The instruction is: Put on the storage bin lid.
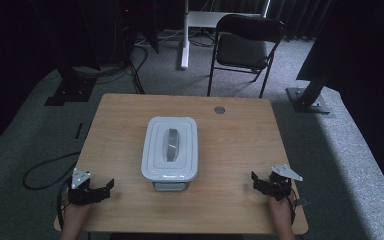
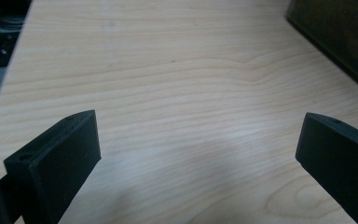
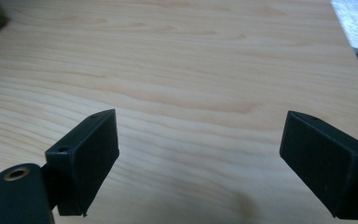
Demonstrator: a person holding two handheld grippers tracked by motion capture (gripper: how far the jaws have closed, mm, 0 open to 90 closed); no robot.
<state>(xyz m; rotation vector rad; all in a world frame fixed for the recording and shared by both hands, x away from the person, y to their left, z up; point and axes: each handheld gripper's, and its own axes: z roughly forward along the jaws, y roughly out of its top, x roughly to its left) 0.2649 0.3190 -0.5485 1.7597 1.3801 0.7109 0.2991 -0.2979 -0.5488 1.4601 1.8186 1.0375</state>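
Observation:
A white lidded plastic box (image 1: 170, 148) with a grey handle on its lid (image 1: 171, 144) stands in the middle of the wooden table (image 1: 230, 140). My left gripper (image 1: 102, 189) rests near the table's front left corner, open, with bare wood between its jaws (image 2: 198, 144). My right gripper (image 1: 261, 182) sits near the front right, also open over bare wood (image 3: 200, 140). Both are well apart from the box. A dark edge of the box (image 2: 335, 37) shows at the upper right of the left gripper view.
A small round grommet (image 1: 219, 109) is set in the table's far edge. A black folding chair (image 1: 245, 47) stands behind the table. Black stands (image 1: 310, 95) and cables (image 1: 45, 170) lie on the grey carpet around it.

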